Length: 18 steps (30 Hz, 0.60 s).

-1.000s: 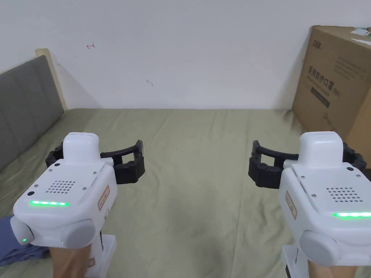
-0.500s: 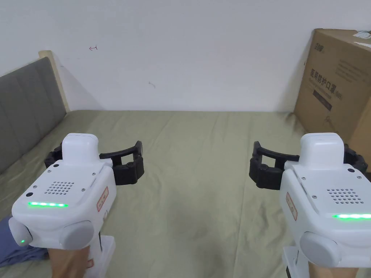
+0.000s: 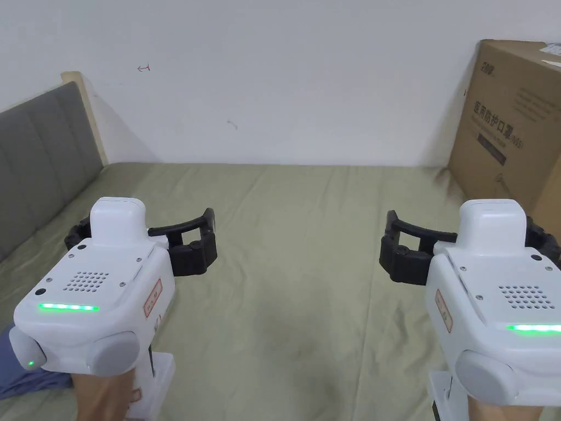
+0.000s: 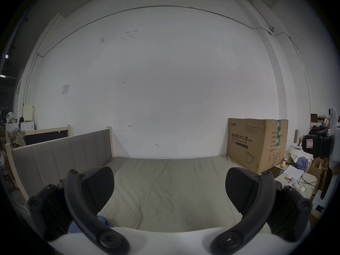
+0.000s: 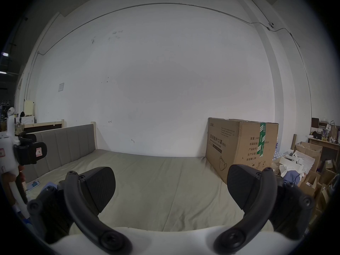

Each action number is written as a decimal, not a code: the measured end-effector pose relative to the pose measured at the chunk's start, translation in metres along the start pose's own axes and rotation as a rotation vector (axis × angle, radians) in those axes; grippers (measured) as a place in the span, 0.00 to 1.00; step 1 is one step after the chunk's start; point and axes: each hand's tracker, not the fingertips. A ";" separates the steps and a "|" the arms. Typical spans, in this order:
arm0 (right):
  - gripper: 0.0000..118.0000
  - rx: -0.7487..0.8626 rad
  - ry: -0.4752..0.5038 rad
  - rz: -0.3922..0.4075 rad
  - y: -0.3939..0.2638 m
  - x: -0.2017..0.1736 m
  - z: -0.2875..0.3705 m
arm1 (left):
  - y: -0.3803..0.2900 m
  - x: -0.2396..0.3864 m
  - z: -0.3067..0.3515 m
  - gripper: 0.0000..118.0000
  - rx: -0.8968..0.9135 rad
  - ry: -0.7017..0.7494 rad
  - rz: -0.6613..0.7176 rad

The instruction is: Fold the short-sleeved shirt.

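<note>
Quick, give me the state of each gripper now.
Left gripper: open, jaws wide apart, holding nothing, above the bed.
Right gripper: open, jaws wide apart, holding nothing.

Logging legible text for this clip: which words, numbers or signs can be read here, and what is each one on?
"医用防护口罩 (N95)": large print on the side of the cardboard box.
Smaller print on the box and on its green tape: too small to read reliably.
Red arrow-like scribble on the wall: a mark, no letters.
Red-framed stickers on the left gripper and right gripper: blurred, unreadable.
</note>
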 end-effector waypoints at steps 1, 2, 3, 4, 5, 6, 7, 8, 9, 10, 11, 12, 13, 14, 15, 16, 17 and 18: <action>1.00 0.001 0.002 0.000 0.000 0.000 0.000 | 0.000 0.000 0.000 1.00 0.000 0.000 0.000; 1.00 0.002 0.003 -0.001 0.000 0.000 0.000 | 0.000 0.000 0.001 1.00 0.000 0.001 0.000; 1.00 0.002 0.003 -0.002 0.001 -0.001 0.000 | 0.000 -0.001 0.001 1.00 0.000 0.001 0.000; 1.00 0.003 0.005 -0.002 0.001 -0.001 0.000 | 0.000 -0.001 0.001 1.00 0.001 0.002 0.002; 1.00 0.004 0.007 -0.003 0.001 -0.001 0.001 | 0.000 -0.001 0.001 1.00 0.001 0.002 0.003; 1.00 0.005 0.007 -0.004 0.002 -0.002 0.001 | 0.000 -0.002 0.002 1.00 0.000 0.003 0.004; 1.00 0.005 0.006 -0.006 0.002 -0.002 0.001 | 0.000 -0.002 0.002 1.00 0.000 0.003 0.006; 1.00 0.006 0.006 -0.006 0.003 -0.003 0.001 | 0.000 -0.002 0.002 1.00 0.001 0.001 0.006; 1.00 0.005 0.002 -0.004 0.003 -0.003 0.001 | 0.000 -0.002 0.002 1.00 0.003 0.000 0.005; 1.00 0.003 -0.007 0.001 0.004 -0.005 0.000 | 0.000 -0.002 0.002 1.00 0.002 0.002 0.003; 1.00 -0.005 -0.014 0.006 0.004 -0.006 -0.001 | 0.000 -0.002 0.002 1.00 0.001 0.003 0.002; 1.00 -0.020 -0.024 0.009 0.005 -0.007 -0.002 | 0.000 -0.003 0.002 1.00 0.000 0.003 0.003; 1.00 -0.052 -0.048 0.004 0.006 -0.008 -0.004 | 0.000 -0.003 0.003 1.00 -0.001 0.002 0.004; 1.00 -0.084 -0.079 -0.009 0.007 -0.009 -0.006 | -0.001 -0.004 0.003 1.00 -0.002 0.002 0.005; 1.00 -0.110 -0.114 -0.027 0.007 -0.011 -0.007 | -0.001 -0.004 0.003 1.00 -0.003 0.001 0.006; 1.00 -0.140 -0.179 -0.060 0.007 -0.013 -0.008 | -0.001 -0.004 0.003 1.00 -0.003 0.001 0.008; 1.00 -0.170 -0.235 -0.104 0.007 -0.013 -0.009 | -0.001 -0.005 0.003 1.00 -0.002 0.002 0.009; 1.00 -0.197 -0.256 -0.154 0.008 -0.012 -0.009 | 0.000 -0.005 0.004 1.00 -0.001 0.003 0.012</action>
